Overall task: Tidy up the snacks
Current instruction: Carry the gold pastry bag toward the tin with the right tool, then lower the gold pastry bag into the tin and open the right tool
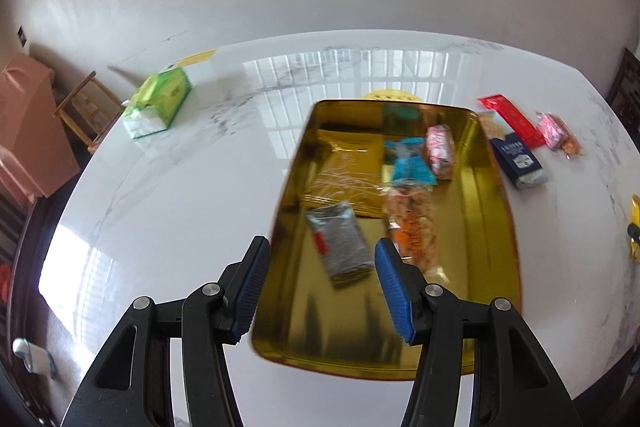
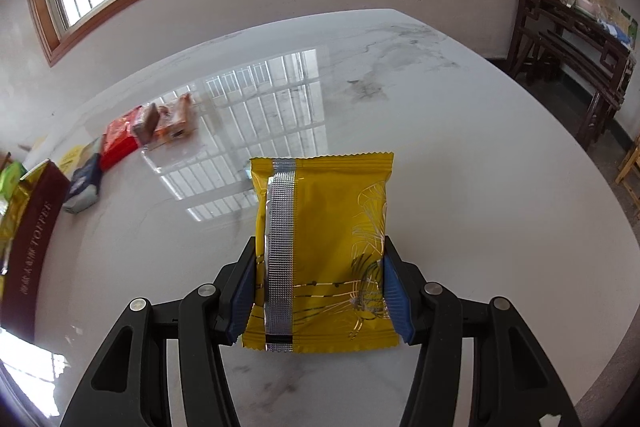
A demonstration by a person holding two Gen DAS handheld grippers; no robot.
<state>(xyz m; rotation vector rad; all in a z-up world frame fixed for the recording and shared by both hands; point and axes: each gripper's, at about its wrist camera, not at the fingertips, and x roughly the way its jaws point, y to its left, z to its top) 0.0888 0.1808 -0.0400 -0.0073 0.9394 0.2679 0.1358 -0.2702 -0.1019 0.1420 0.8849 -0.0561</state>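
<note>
A gold tin tray [image 1: 496, 227] lies on the white marble table in the left wrist view. It holds a gold packet [image 1: 348, 167], a grey packet [image 1: 340, 243], a blue packet [image 1: 412, 163], a pink packet [image 1: 440, 151] and an orange snack bag [image 1: 412, 227]. My left gripper [image 1: 320, 287] is open and empty above the tray's near left edge. My right gripper [image 2: 320, 287] is shut on a yellow snack packet [image 2: 324, 247] and holds it over the table.
Right of the tray lie a red packet [image 1: 512, 119], a dark blue packet [image 1: 518, 159] and a pink packet [image 1: 554, 131]. A green tissue box [image 1: 160, 99] sits far left. The tin's side [image 2: 32, 247] shows at the right wrist view's left edge.
</note>
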